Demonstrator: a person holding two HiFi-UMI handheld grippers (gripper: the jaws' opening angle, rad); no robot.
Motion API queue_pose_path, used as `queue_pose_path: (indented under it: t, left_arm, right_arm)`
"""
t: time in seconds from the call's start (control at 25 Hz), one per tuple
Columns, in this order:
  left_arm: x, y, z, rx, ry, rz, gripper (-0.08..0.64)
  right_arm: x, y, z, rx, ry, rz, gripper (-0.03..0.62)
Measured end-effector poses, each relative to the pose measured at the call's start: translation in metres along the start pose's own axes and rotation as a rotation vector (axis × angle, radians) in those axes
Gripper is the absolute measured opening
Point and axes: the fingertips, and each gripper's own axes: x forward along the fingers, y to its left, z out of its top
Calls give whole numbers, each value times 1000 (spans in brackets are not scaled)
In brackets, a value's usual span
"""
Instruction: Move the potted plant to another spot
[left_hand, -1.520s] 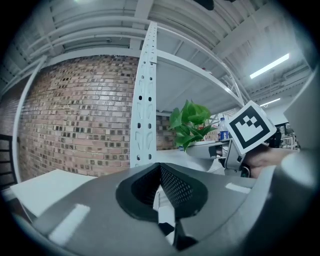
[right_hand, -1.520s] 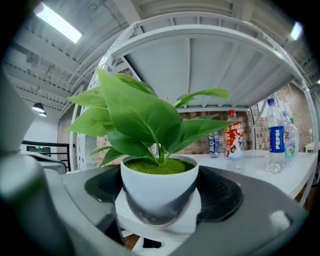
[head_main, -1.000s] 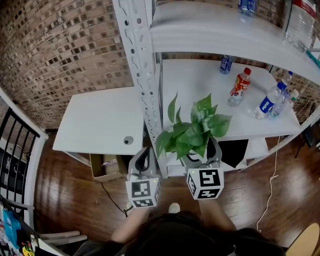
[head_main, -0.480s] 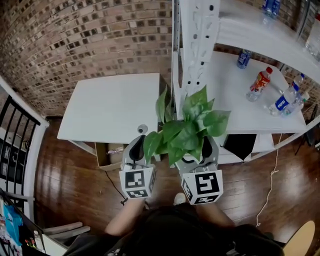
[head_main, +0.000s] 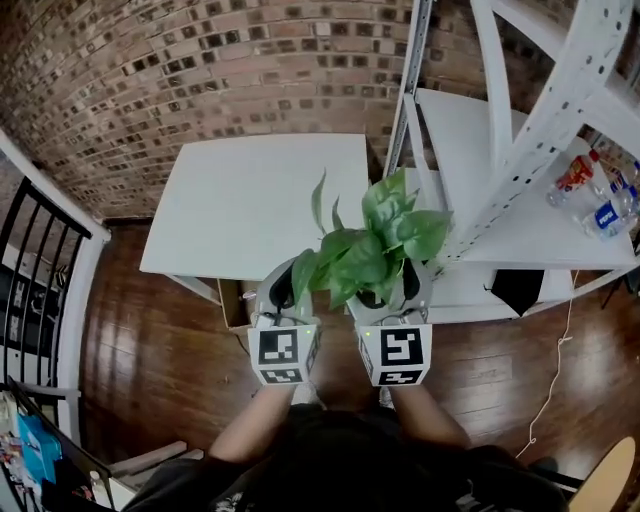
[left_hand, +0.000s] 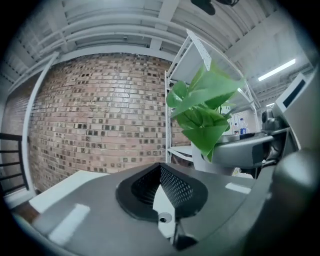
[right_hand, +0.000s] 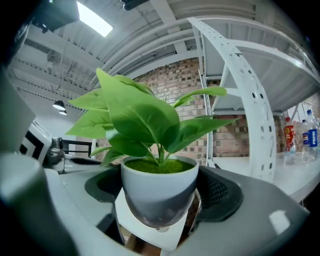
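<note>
The potted plant (head_main: 368, 258) has broad green leaves and a round white pot (right_hand: 159, 182) filled with moss. My right gripper (head_main: 390, 290) is shut on the pot, its black pads pressing both sides, and holds it upright in the air. In the head view the plant hangs over the wooden floor, just in front of the white table (head_main: 250, 200). My left gripper (head_main: 284, 290) is close on the plant's left, shut with nothing in it. In the left gripper view the leaves (left_hand: 205, 115) show at the upper right.
A white metal rack (head_main: 520, 150) stands to the right, with bottles (head_main: 600, 200) on its shelf. A brick wall (head_main: 200, 70) runs behind the table. A black railing (head_main: 40, 280) stands at the left over the wooden floor (head_main: 150, 370).
The plant has moved left with the right gripper, away from the rack shelf and toward the front of the white table. The left gripper moved alongside it.
</note>
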Motion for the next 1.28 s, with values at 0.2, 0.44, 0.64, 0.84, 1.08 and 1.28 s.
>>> queue_pose_path:
  t: [0.2, 0.44, 0.64, 0.84, 1.08, 1.28]
  left_arm:
    - [5, 50, -15, -12, -12, -30, 17]
    - [19, 85, -36, -26, -62, -80, 17]
    - [33, 103, -69, -34, -25, -76, 17]
    - [35, 135, -101, -41, 22, -8, 17]
    - [41, 163, -130, -49, 33, 8, 17]
    - [54, 174, -153, -49, 79, 18, 17]
  right_arm:
    - [45, 32, -30, 13, 20, -30, 457]
    - [88, 62, -73, 16, 70, -28, 457]
    - [121, 73, -111, 24, 65, -27, 457]
    - [151, 74, -148, 27, 100, -34, 456]
    - [178, 81, -200, 36, 172, -34, 456]
    - [193, 88, -233, 58, 219, -26, 456]
